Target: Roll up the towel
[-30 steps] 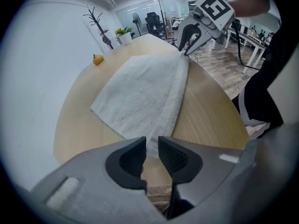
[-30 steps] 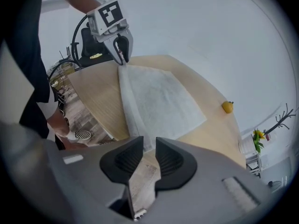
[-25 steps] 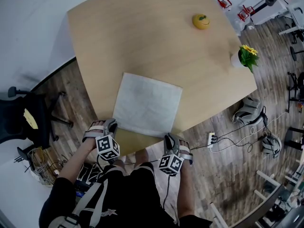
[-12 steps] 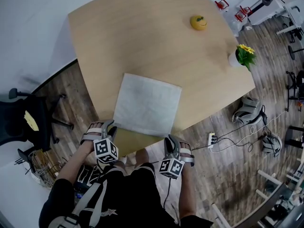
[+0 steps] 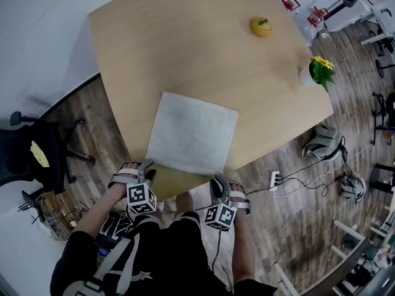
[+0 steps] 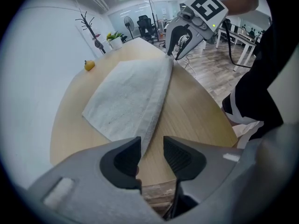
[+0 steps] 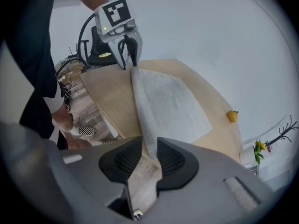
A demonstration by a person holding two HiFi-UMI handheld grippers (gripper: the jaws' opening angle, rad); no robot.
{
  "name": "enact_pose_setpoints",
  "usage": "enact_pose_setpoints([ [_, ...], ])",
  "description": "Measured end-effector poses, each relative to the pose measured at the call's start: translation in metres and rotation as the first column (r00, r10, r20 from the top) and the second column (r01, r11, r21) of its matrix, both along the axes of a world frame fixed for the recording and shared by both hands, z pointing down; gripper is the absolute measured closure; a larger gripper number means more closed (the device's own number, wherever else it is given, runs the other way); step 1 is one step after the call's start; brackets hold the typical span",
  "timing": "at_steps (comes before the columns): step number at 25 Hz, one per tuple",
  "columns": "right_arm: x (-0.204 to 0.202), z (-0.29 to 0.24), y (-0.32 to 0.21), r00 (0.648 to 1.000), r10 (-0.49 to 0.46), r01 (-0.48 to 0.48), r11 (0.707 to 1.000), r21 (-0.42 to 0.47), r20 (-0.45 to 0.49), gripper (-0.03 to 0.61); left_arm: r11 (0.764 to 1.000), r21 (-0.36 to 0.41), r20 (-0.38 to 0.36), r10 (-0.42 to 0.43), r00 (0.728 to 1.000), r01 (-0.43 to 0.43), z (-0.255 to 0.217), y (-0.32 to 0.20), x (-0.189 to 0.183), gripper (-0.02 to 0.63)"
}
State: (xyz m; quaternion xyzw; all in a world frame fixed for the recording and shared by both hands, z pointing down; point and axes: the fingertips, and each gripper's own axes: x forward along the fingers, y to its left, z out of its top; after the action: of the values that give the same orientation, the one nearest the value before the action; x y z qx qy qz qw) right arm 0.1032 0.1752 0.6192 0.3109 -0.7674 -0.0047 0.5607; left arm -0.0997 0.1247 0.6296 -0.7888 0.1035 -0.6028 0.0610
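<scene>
Now L gripper [image 5: 147, 165], R gripper [image 5: 216, 182] just opened at towel [image 5: 192, 133] corners.

Counts on and around the table [image 5: 185, 42]

One table, one towel [image 5: 192, 133], one yellow fruit [image 5: 261, 27] and one potted flower [image 5: 320, 73]. Two grippers, the left gripper [image 5: 147, 168] and the right gripper [image 5: 217, 184], carry one marker cube [image 5: 141, 198] each, making two cubes. On the floor are one black chair [image 5: 31, 153] and one power strip [image 5: 274, 180].

Bright, even light, fisheye edges (dark corners)
</scene>
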Motion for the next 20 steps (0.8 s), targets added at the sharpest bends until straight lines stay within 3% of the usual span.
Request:
enact_pose_setpoints([
  [9, 0.006, 0.01, -0.007, 1.0, -0.01, 0.009, 0.999, -0.033, -0.011, 0.468, 1.0, 0.0, 0.018, 0.002, 1.0, -0.002, 0.008, -0.014, 0.002, 0.463],
  [20, 0.005, 0.025, -0.001, 0.999, -0.034, 0.033, 0.996, -0.077, -0.004, 0.5, 0.999, -0.027, 0.037, 0.029, 0.999, -0.028, 0.014, -0.011, 0.003, 0.536],
])
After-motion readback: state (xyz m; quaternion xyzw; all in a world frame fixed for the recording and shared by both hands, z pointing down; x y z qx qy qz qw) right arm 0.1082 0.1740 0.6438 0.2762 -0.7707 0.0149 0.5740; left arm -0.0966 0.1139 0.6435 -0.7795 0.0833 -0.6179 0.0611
